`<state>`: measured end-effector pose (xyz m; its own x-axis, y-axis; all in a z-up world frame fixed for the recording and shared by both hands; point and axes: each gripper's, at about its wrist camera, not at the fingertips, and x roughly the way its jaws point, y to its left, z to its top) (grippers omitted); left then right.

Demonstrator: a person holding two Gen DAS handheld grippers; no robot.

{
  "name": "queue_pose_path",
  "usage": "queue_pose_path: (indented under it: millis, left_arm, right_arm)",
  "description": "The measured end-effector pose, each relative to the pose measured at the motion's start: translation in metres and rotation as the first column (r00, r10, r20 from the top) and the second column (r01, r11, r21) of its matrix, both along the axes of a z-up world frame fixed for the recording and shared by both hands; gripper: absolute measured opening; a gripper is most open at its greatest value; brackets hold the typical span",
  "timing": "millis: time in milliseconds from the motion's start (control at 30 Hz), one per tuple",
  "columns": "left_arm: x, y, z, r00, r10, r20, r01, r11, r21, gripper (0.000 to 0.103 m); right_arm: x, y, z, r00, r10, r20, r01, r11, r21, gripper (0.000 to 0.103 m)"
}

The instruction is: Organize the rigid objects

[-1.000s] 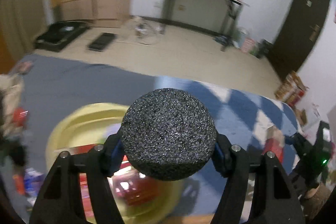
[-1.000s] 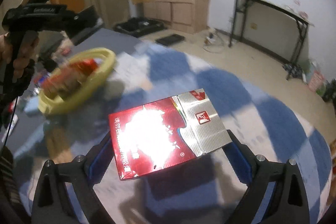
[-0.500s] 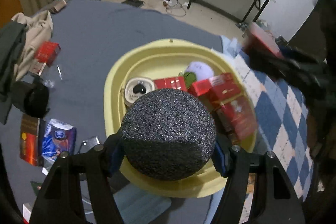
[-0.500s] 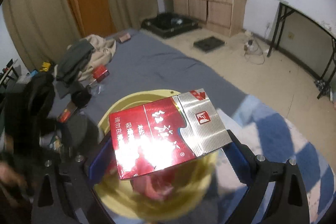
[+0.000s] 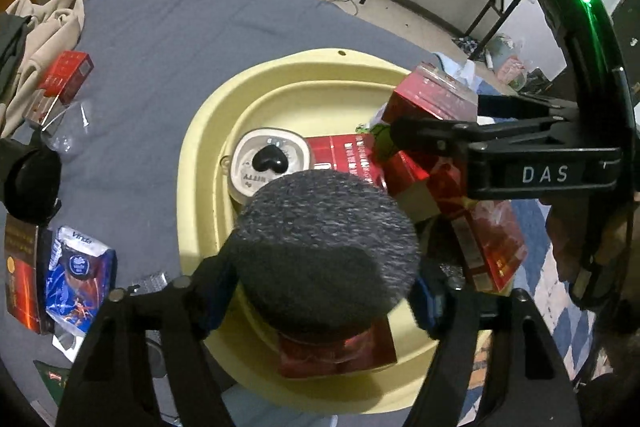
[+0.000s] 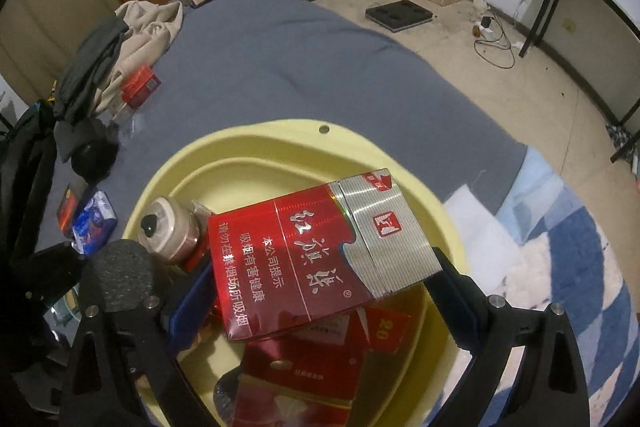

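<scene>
A dark grey foam cylinder [image 5: 324, 247] sits blurred between the fingers of my left gripper [image 5: 320, 303], just above the yellow basin [image 5: 200, 155]. The jaws are opening and the pads no longer seem to press on the foam. My right gripper [image 6: 320, 295] is shut on a red and silver cigarette pack [image 6: 320, 255], held over the same basin [image 6: 248, 139]. In the left wrist view that pack [image 5: 432, 95] hangs at the basin's right side. Inside the basin lie several red packs [image 5: 344, 159] and a round tin with a black heart [image 5: 268, 163].
The basin stands on a grey bedsheet [image 5: 180, 39]. To its left lie a red pack [image 5: 68, 71], a blue tissue pack [image 5: 78, 275], a black round object [image 5: 28, 183] and crumpled clothes [image 6: 120, 47]. A blue checked blanket [image 6: 580, 267] lies to the right.
My left gripper came down over the basin, its jaws have widened and the foam cylinder now blurs. My right gripper carried the red pack from the checked blanket to above the basin.
</scene>
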<state>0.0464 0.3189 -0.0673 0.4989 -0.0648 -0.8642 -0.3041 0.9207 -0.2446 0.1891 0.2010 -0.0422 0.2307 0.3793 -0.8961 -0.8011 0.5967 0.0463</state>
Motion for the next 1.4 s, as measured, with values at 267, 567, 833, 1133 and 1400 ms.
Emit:
queue_pose_path:
  millis: [267,567,833,1133,1400]
  left_arm:
    - [-0.007,-0.002,0.021,0.995,0.061,0.077,-0.062,0.998,0.005,0.103]
    - [-0.034,-0.038,0.072,0.966,0.133,0.223,-0.144,0.989,0.033,0.103]
    - [-0.054,-0.133,0.038,0.937,0.253,0.240,-0.264,0.964,0.012,0.103]
    - [-0.067,-0.168,0.002,0.942,0.264,0.206,-0.305,0.931,0.203,0.103]
    - [-0.071,-0.184,-0.039,0.926,0.338,0.170,-0.369,0.903,0.218,0.103]
  right_arm:
    - [-0.005,-0.033,0.009,0.998,-0.049,-0.049,0.055,0.989,0.134,0.103]
    - [-0.025,-0.103,0.067,0.993,-0.092,0.071,0.067,0.951,0.301,0.103]
    - [-0.071,-0.222,0.052,0.969,0.006,0.247,-0.082,0.951,0.298,0.103]
    - [-0.094,-0.293,-0.010,0.951,0.034,0.307,-0.116,0.961,0.253,0.103]
    - [-0.084,-0.241,-0.053,0.940,0.161,0.300,-0.228,0.953,0.201,0.103]
